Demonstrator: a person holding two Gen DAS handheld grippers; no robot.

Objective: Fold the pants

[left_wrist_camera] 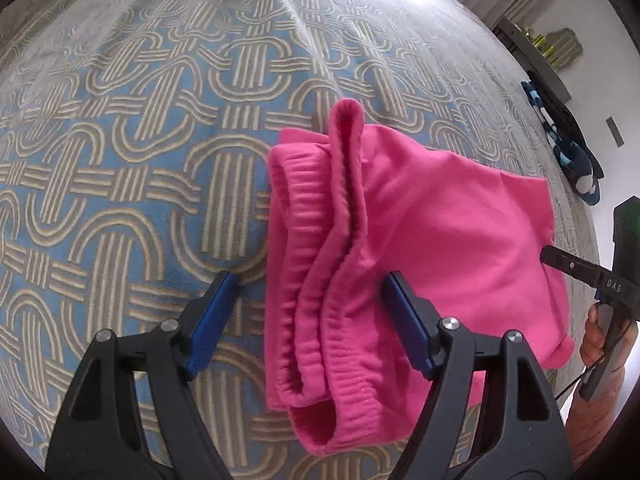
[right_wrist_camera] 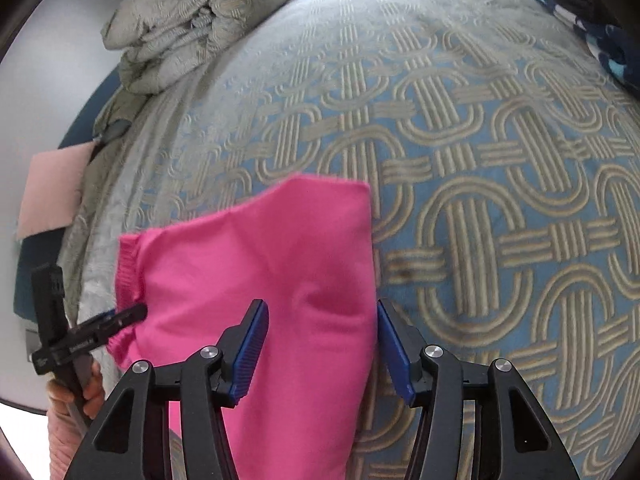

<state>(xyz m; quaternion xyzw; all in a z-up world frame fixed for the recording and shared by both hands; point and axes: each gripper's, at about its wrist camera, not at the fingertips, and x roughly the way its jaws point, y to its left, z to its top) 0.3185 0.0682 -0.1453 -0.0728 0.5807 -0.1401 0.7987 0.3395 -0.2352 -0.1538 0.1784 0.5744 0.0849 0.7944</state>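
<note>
I see the pants (left_wrist_camera: 400, 248) lying on the bedspread (left_wrist_camera: 132, 152), between my left gripper (left_wrist_camera: 308, 320) and my right gripper (right_wrist_camera: 320, 340). Their waistband (left_wrist_camera: 316, 280) lies between the left fingers. A bundled blanket (right_wrist_camera: 192, 20) sits far ahead-left of the right gripper.
</note>
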